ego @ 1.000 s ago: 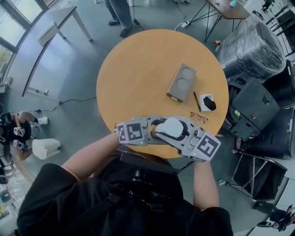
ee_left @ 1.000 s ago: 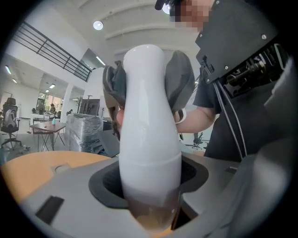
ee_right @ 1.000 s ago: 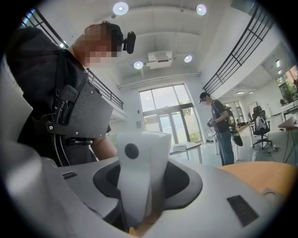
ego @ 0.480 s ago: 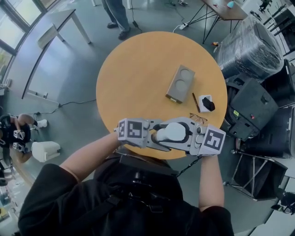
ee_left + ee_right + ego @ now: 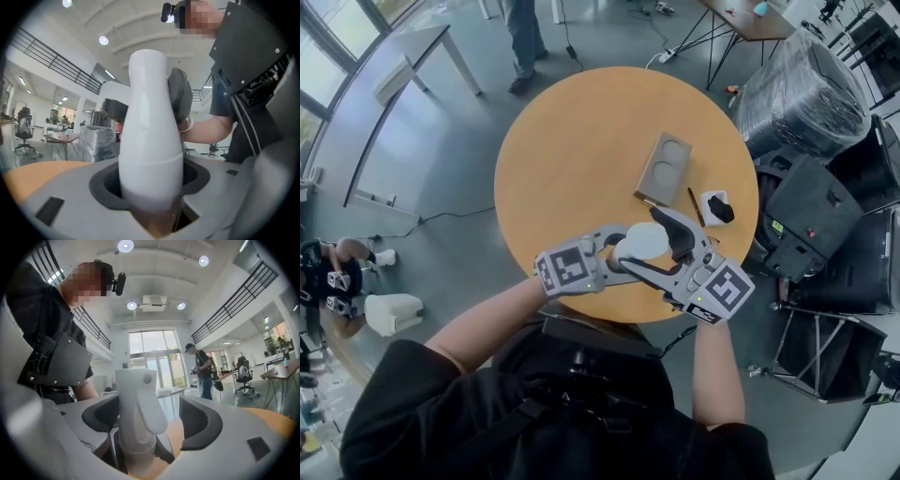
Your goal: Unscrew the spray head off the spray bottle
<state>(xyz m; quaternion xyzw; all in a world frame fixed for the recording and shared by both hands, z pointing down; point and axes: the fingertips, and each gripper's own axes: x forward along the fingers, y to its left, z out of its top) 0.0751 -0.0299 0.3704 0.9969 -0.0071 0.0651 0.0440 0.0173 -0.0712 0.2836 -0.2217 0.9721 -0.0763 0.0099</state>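
moved further over table [image 5: 581, 141] rim since earlier frame; right gripper [image 5: 151, 420] newly angled, jaws just opened, standing clear either side of spray head [image 5: 136, 399]. left gripper [image 5: 152, 192] clamped on bottle [image 5: 150, 131] body, held in air, roughly level. risks: regrip catching trigger instead of collar and slipping; bottle rotating inside left clamp.

The spray bottle [image 5: 643, 240] lies between left gripper [image 5: 617, 254] and right gripper [image 5: 649, 251], above the table [image 5: 572, 159], tray [image 5: 664, 169] beyond.

Bright even daylight, round ceiling lights [image 5: 124, 245] glaring; fisheye bend, dark vignetted corners, blurred close foreground
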